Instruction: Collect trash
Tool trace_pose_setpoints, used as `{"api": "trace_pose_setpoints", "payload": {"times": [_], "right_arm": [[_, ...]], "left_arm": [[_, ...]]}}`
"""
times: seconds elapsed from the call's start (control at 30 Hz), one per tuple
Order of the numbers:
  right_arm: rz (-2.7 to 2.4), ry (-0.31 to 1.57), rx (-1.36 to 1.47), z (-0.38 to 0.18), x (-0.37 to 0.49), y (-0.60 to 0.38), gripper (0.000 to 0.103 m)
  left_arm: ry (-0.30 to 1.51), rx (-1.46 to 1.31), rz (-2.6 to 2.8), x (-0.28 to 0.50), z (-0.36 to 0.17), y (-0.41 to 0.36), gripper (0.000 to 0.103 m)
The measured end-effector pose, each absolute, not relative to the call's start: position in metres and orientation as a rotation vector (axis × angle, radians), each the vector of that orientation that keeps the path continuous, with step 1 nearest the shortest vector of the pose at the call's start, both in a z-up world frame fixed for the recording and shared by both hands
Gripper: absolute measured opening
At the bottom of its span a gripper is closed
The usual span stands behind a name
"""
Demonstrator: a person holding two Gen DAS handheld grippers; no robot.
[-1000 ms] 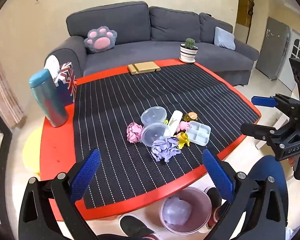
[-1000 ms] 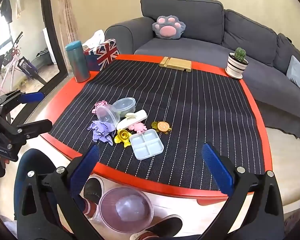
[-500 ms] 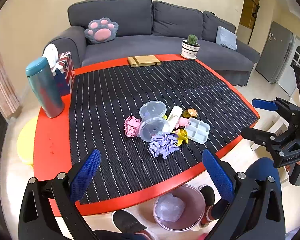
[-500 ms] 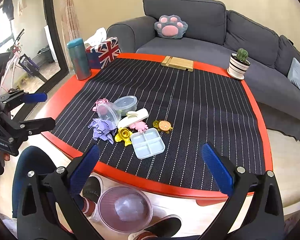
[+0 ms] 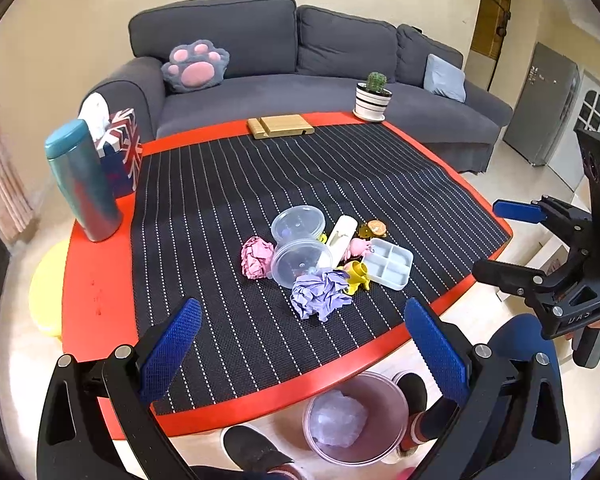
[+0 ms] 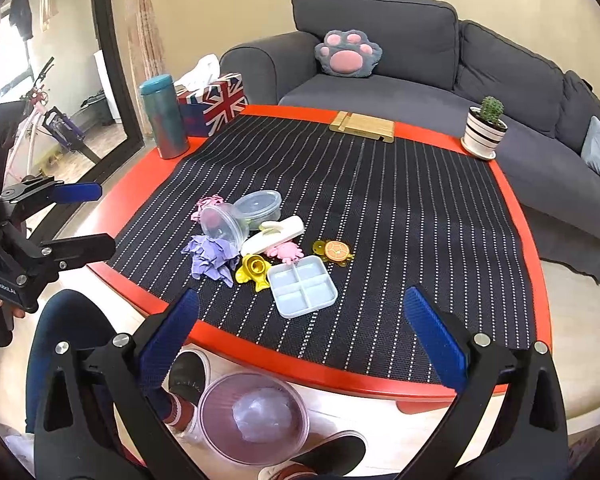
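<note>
Crumpled purple paper [image 5: 319,293] beside tipped cup [image 5: 300,262], pink wad [image 6: 208,203] half hidden

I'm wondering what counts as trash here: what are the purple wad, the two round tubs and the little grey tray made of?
Purple wad: looks like crumpled paper or tissue, matte with sharp creases. Tubs: thin clear plastic, see-through and glossy, one lying on its side. Tray: probably moulded hard plastic, pale blue-grey, smooth, with four compartments.
</note>
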State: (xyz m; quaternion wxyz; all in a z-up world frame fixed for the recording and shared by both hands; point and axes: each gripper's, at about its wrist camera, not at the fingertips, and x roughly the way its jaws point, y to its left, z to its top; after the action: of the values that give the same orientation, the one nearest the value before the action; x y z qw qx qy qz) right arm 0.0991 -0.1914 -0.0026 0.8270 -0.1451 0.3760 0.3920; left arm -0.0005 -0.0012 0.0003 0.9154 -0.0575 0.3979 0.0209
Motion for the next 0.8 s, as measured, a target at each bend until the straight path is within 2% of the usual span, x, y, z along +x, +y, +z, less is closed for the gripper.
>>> {"api": "trace_pose_setpoints", "payload": {"times": [0.8], "right_arm": [[0.85, 0.841, -0.28, -0.0029, 0.1046, -0.1892, 0.1]], "left_arm": [[0.841, -0.106, 0.036, 0.003, -0.0002, -0.0009, 0.098]]}}
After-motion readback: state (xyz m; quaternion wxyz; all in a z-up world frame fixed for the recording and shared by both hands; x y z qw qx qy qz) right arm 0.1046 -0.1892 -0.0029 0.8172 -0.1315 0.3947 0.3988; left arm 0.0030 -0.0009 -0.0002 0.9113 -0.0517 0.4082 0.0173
